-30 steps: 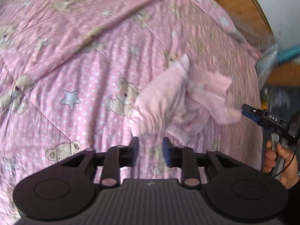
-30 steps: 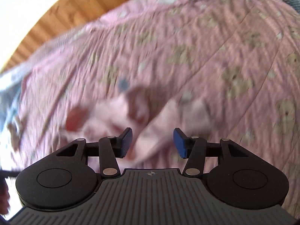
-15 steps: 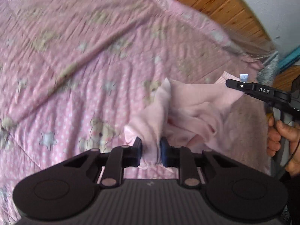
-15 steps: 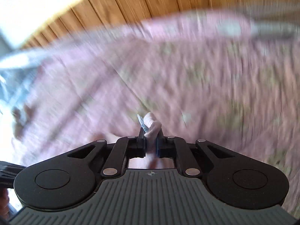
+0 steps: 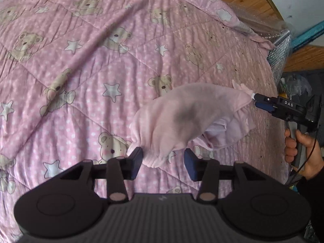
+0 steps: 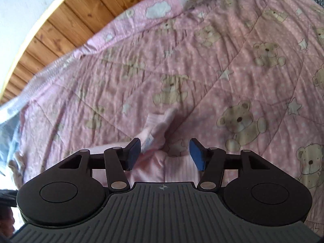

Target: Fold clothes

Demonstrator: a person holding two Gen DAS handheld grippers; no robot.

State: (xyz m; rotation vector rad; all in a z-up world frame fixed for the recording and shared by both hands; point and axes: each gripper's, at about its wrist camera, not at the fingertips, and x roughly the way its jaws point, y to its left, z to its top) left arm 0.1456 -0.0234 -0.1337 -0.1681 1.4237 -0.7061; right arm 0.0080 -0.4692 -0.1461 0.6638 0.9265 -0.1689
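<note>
Both my grippers spread over a small pale-pink knit garment [image 5: 188,117].
My left gripper [image 5: 163,163] straddles its gathered cuff; my right gripper [image 6: 165,154] gapes around another edge.

**Bed surface and what is lying on it**

A pink quilt [image 5: 97,64] printed with teddy bears, white stars and dots is covering the bed, wrinkling in long diagonal creases. A pale pink garment [image 5: 188,119] is lying bunched on it at about 4 o'clock in the left wrist view, showing a gathered cuff and a dark smudge. A cloud-print pillow [image 6: 154,10] is sitting at 12 o'clock in the right wrist view, against the wooden headboard [image 6: 66,20].
</note>
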